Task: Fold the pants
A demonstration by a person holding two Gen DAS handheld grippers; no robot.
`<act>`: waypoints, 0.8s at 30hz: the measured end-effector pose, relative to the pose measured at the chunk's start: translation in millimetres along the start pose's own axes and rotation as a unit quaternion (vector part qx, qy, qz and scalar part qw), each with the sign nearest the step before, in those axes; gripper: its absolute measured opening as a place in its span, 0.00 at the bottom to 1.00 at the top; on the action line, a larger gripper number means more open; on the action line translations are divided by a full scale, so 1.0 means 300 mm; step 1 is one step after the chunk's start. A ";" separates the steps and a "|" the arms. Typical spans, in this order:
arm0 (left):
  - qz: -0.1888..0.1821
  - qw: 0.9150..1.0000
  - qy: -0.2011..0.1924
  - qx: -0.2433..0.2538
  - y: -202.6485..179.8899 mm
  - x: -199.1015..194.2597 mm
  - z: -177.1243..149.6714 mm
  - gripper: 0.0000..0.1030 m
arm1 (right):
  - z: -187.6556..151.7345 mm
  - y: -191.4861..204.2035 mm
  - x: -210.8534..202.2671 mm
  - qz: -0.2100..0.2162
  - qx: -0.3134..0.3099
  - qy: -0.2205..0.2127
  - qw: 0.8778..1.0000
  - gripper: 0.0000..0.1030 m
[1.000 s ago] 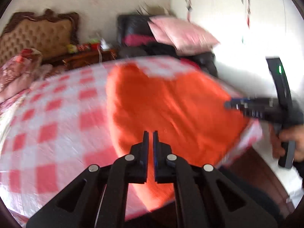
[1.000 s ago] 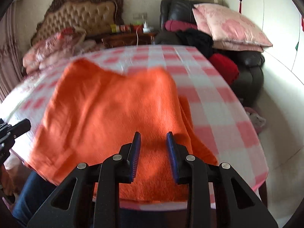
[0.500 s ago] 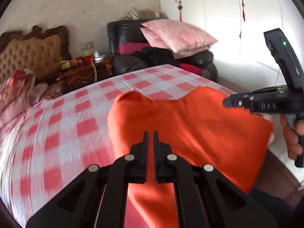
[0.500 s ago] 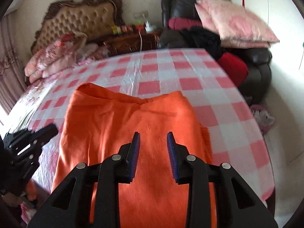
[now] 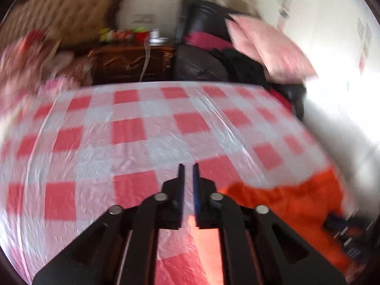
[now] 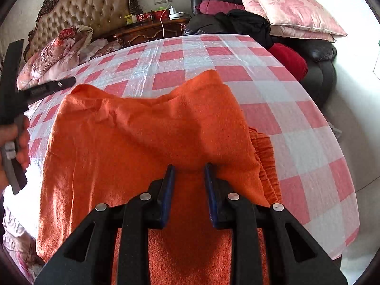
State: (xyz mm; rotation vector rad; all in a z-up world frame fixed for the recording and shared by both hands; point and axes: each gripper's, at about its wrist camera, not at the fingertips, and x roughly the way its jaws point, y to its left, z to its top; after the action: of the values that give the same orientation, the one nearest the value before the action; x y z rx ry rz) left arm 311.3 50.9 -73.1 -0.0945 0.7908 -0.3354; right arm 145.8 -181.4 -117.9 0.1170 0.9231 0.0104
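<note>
1. Two claws are in use, and the orange pants are spread on the checked cloth at its near edge, with a crinkly waistband poking out from under the top layer on the right.
2. The next fold is best made, it seems, by pinching only the top layer near the edge, so the layers below are not dragged along.
3. The fold should be laid down slowly and flat, and bumps like the one just ahead of the right claw should be smoothed out.
4. The right claw is held over the pants. Its jaws are closing, with a gap left between them. Whether cloth is already pinched cannot be told.
5. The left claw is held to the left of the pants, over bare checked cloth. Its jaws are almost together and opening a little, and nothing is held.
</note>
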 end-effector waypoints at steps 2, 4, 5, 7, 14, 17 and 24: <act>0.001 1.000 -0.004 0.008 0.005 -0.026 0.015 0.08 | 0.001 -0.008 0.001 0.007 0.003 0.001 1.000 0.23; -0.037 0.998 0.000 0.042 -0.026 -0.060 0.021 0.33 | -0.001 -0.010 -0.001 0.012 0.001 -0.001 1.000 0.23; -0.049 0.997 0.008 0.065 -0.052 -0.070 0.021 0.46 | -0.002 -0.009 0.000 0.013 -0.001 -0.003 1.000 0.23; -0.053 0.994 0.024 0.090 -0.075 -0.060 0.025 0.57 | -0.003 -0.011 0.000 0.016 0.000 -0.002 1.000 0.23; -0.058 0.979 0.166 0.102 -0.046 0.114 0.028 0.09 | 0.000 -0.023 0.001 0.025 0.004 -0.001 1.000 0.23; -0.108 0.975 0.188 0.054 0.034 0.119 0.045 0.11 | -0.001 -0.038 0.003 0.036 0.016 -0.001 0.999 0.22; -0.160 0.968 0.190 -0.022 0.172 0.167 0.035 0.45 | 0.015 -0.053 0.009 0.048 0.030 0.014 0.998 0.21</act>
State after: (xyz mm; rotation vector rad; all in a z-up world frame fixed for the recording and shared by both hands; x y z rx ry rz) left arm 364.9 82.5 -110.7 -0.2052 1.1662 -0.6544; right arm 150.4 -197.4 -119.0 0.2175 0.9444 0.0738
